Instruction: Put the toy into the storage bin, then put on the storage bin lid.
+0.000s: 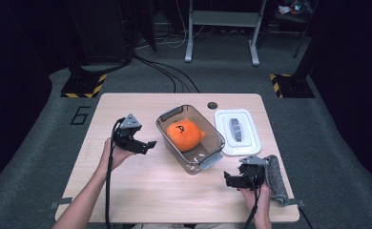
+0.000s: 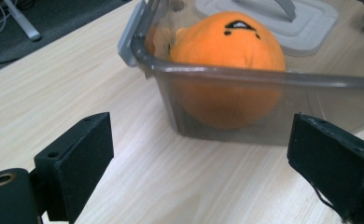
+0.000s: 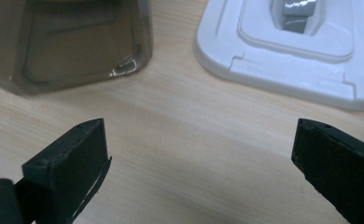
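An orange plush toy (image 1: 185,134) with a black embroidered face lies inside a clear grey plastic bin (image 1: 211,155) in the middle of the table. Its white lid (image 1: 224,131) with a grey handle rests flat to the right of the bin. My left gripper (image 1: 148,144) hovers just left of the bin, open, nothing between its jaws; in the left gripper view the bin wall (image 2: 264,107) and the plush (image 2: 227,46) stand straight ahead. My right gripper (image 1: 228,180) is open near the front right, below the bin, facing the bin's corner (image 3: 77,51) and the lid (image 3: 264,60).
A grey rolled cloth (image 1: 275,179) lies at the table's right front edge beside my right hand. A dark round hole (image 1: 212,105) sits at the table's far edge. Bare wood spreads left of the bin and along the front.
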`<action>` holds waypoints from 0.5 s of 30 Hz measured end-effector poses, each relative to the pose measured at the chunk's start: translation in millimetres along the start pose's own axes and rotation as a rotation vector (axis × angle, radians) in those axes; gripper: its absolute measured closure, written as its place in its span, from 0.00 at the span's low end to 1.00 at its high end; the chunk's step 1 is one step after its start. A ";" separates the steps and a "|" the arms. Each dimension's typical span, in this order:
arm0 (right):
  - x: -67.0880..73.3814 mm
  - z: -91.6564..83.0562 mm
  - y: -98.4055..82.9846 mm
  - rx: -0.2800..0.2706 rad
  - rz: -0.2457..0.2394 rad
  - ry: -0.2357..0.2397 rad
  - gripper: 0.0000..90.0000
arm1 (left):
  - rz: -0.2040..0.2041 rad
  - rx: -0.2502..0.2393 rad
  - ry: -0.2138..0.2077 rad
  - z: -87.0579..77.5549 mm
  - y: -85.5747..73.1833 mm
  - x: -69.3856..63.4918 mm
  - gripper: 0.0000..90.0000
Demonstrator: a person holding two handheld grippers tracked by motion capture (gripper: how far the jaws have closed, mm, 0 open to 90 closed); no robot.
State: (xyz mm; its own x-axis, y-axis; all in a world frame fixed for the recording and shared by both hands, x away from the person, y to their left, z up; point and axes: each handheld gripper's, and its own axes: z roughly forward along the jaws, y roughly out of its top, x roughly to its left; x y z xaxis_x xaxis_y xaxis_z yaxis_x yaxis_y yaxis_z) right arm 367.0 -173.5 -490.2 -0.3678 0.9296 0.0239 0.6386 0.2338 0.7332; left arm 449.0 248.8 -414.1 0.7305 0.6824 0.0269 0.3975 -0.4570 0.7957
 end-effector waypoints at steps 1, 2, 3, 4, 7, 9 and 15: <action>-1.8 -0.6 2.7 -0.002 -0.005 -0.009 0.03 | -0.004 0.004 0.004 0.1 -3.8 0.0 0.08; -3.2 -0.8 5.7 -0.001 -0.001 -0.015 0.03 | -0.003 0.006 0.007 0.2 -6.6 0.9 0.08; -4.1 -0.6 8.0 -0.003 0.005 -0.016 0.04 | -0.011 0.008 0.006 0.2 -11.1 1.9 0.08; -6.6 -0.1 12.0 -0.002 0.005 -0.016 0.04 | -0.018 0.008 0.009 0.8 -14.8 2.6 0.08; -12.3 0.7 21.6 -0.005 0.008 -0.023 0.04 | -0.035 0.018 0.008 1.8 -24.8 4.9 0.07; -17.0 0.7 29.2 -0.011 0.009 -0.027 0.04 | -0.042 0.032 0.024 3.0 -33.4 5.8 0.05; -28.3 2.5 46.7 -0.017 0.024 -0.036 0.04 | -0.079 0.056 0.061 7.8 -57.8 11.9 0.01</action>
State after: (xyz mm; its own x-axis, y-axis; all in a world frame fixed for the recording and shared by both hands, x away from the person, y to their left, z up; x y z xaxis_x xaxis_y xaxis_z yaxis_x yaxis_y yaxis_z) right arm 408.9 -188.2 -458.3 -0.3276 0.9446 0.0178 0.6352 0.2063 0.7443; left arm 439.0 278.9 -464.5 0.6611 0.7503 0.0040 0.4842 -0.4307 0.7616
